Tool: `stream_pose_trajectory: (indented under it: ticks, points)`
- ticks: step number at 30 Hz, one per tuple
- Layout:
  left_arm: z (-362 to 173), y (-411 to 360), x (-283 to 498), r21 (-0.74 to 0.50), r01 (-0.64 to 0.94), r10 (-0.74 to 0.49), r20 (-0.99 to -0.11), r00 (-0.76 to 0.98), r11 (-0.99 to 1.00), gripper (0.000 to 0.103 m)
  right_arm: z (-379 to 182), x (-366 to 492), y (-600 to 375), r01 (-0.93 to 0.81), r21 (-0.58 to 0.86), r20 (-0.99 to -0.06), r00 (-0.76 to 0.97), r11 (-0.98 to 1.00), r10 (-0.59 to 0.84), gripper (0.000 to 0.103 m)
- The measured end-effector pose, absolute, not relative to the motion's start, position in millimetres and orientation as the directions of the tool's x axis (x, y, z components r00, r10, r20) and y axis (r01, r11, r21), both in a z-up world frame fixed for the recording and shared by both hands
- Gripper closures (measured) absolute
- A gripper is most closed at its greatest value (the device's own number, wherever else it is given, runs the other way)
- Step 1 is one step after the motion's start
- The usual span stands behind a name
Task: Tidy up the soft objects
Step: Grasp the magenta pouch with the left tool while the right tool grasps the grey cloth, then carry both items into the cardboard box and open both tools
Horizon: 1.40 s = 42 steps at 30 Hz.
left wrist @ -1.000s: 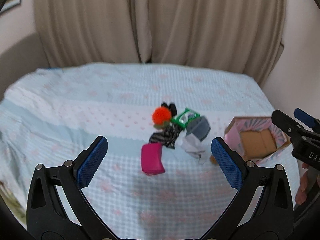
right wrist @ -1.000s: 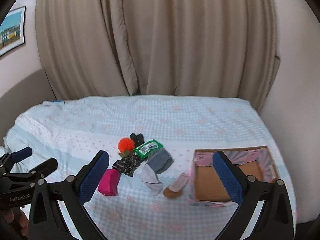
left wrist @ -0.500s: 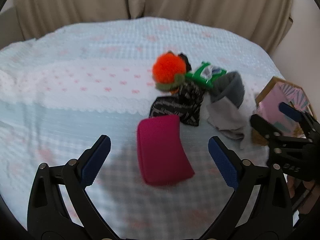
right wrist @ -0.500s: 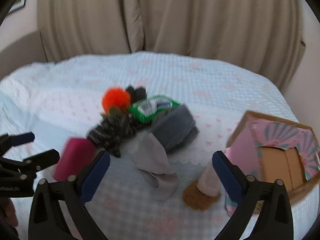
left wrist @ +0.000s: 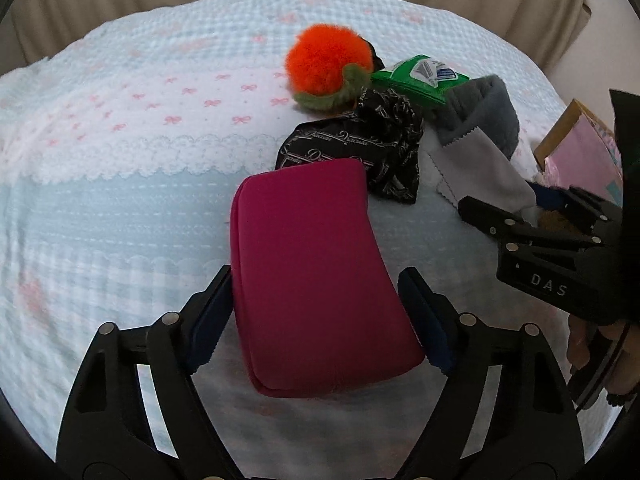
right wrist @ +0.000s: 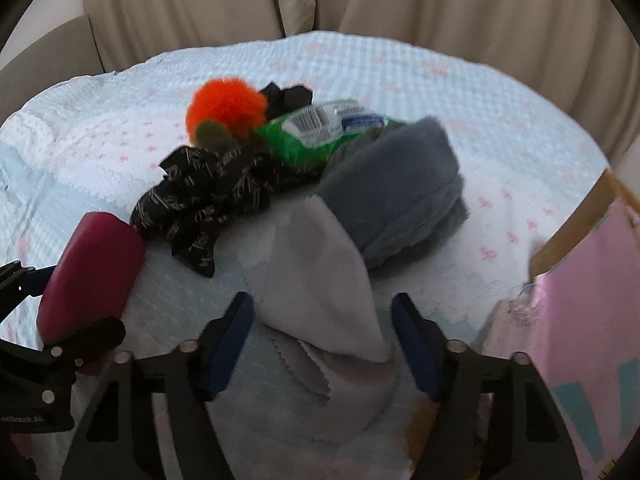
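Both grippers dropped in close since a second ago. Left gripper (left wrist: 316, 312) open, now straddling magenta pouch (left wrist: 312, 264); right gripper (right wrist: 322, 344) open around light grey cloth (right wrist: 320, 272). Grabs look imminent. Box (right wrist: 584, 288) at 3 o'clock. Patterned black fabric (left wrist: 360, 152) reads "Dacada"-ish, unclear; green wipes pack (right wrist: 320, 132) beyond, barcode only.

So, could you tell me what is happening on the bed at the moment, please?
A person is tidying a pile of soft things with two handheld claws. The left claw straddles the magenta pouch, fingers on both sides; whether they press it yet is unclear. The right claw is open around the light grey cloth, not closed on it. The orange pompom, black patterned fabric, green wipes pack and dark grey fleece lie untouched on the bedspread, beside a pink box.
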<state>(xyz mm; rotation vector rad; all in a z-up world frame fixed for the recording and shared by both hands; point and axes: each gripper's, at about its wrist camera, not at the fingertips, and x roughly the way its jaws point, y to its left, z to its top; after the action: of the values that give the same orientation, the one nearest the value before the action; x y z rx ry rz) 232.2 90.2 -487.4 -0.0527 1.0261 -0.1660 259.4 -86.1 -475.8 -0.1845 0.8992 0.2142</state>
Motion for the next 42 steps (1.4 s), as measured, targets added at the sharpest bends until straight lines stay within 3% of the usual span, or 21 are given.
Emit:
stream_pose_trajectory:
  ticks: [4,7,10,20,31,42]
  points:
    - [-487.4,92.8,238.0,-0.122,0.105,-0.158,-0.856,0.493,0.987,0.047,-481.0,259.2,-84.5,-0.266,-0.049,-0.802,0.585,0.963,0.121,0.070]
    - [-485.8,97.5,239.9,-0.140,0.109,-0.176,-0.854,0.490,0.984,0.054,-480.6,255.5,-79.3,-0.282,-0.072,-0.802,0.586,0.957,0.113,0.086]
    - [-483.2,99.5,240.6,-0.140,0.109,-0.176,-0.851,0.495,0.984,0.058,-479.7,253.6,-75.0,-0.279,-0.088,-0.798,0.595,0.956,0.100,0.092]
    - [-444.6,102.4,233.2,-0.153,0.099,-0.182,-0.833,0.522,0.983,0.061,-438.7,237.7,-74.8,-0.262,-0.050,-0.769,0.626,0.964,0.130,0.094]
    - [-313.3,89.2,211.1,-0.154,0.116,-0.193,-0.770,0.608,0.981,0.061,-315.3,196.1,-88.4,-0.212,0.027,-0.716,0.678,0.977,0.167,0.094]
    - [-201.3,0.5,191.0,-0.168,0.130,-0.212,-0.739,0.639,0.977,0.061,-214.4,162.8,-173.3,-0.161,0.113,-0.682,0.705,0.981,0.194,0.094]
